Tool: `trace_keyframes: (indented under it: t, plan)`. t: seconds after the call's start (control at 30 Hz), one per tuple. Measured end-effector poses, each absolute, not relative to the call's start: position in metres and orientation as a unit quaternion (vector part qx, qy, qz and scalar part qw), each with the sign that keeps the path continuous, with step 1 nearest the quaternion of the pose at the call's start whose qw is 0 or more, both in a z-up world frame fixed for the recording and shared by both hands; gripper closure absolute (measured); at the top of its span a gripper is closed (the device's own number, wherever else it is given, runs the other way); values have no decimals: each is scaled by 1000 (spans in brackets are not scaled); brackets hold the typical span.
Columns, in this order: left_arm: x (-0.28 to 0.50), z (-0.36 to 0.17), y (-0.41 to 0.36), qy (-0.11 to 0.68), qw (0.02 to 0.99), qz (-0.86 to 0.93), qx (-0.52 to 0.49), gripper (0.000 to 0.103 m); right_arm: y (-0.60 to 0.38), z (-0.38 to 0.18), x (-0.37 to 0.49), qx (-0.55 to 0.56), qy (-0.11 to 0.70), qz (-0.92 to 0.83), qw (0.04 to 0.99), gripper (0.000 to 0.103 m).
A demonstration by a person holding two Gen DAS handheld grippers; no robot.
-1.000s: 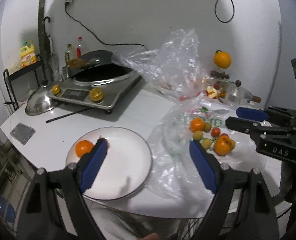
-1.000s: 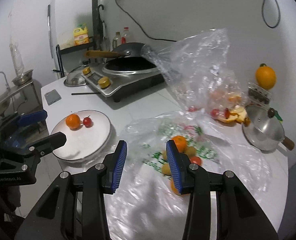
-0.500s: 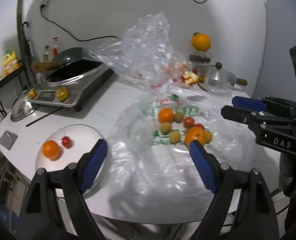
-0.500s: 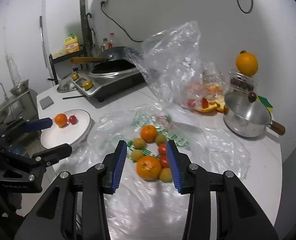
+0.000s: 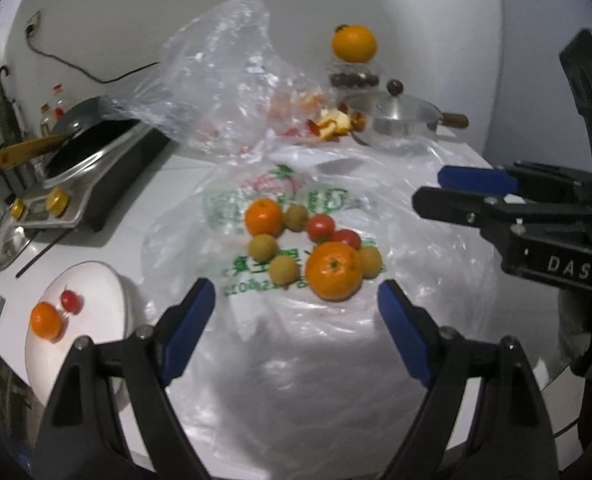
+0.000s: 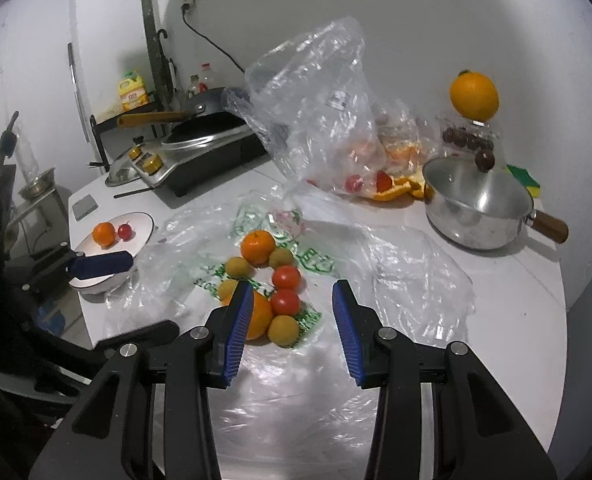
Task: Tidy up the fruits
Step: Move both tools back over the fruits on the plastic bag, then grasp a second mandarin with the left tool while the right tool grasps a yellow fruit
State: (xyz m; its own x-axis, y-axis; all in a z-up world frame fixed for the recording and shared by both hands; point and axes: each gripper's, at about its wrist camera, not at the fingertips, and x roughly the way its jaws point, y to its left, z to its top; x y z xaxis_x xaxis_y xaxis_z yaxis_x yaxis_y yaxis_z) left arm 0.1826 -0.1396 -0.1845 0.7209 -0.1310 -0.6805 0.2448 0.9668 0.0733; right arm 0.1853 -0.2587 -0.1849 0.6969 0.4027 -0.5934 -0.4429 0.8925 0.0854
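Orange fruit pile (image 5: 312,252) now nearer, centred

Dim, cool indoor light; glare glints on the plastic bag (image 5: 316,344); soft blur in the left view; fisheye bends and darkens edges.

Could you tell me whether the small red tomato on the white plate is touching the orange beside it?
Cannot tell. In the left wrist view the tomato and orange look pressed together; in the right wrist view a thin strip of plate seems to separate them.

Both the left gripper (image 5: 296,312) and right gripper (image 6: 292,320) are black-framed with ribbed blue pads, silver screws and white "DAS" lettering.
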Motion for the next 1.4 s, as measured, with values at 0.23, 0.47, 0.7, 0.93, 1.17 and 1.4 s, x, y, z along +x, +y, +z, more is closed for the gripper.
trace_keyframes:
  t: [0.23,0.47,0.7,0.93,1.17,1.4]
  plan:
    - [202,-199,-159,373,915,-114,103,28,-269,-197,195,-27,324,242,914,59]
    - [219,-213,-165,385,909,-122,107,28,-274,-203,204,-23,330,254,909,59]
    - [227,-222,-169,385,904,-137,124,45,-274,-212,212,-22,340,257,904,59]
    - [231,-234,-172,400,893,-156,134,55,-270,-216,215,-28,346,257,902,59]
    - [224,-230,-164,397,895,-169,117,56,-262,-220,216,-39,355,256,898,59]
    - [214,-213,-149,379,905,-160,105,56,-249,-226,217,-47,364,260,893,60]
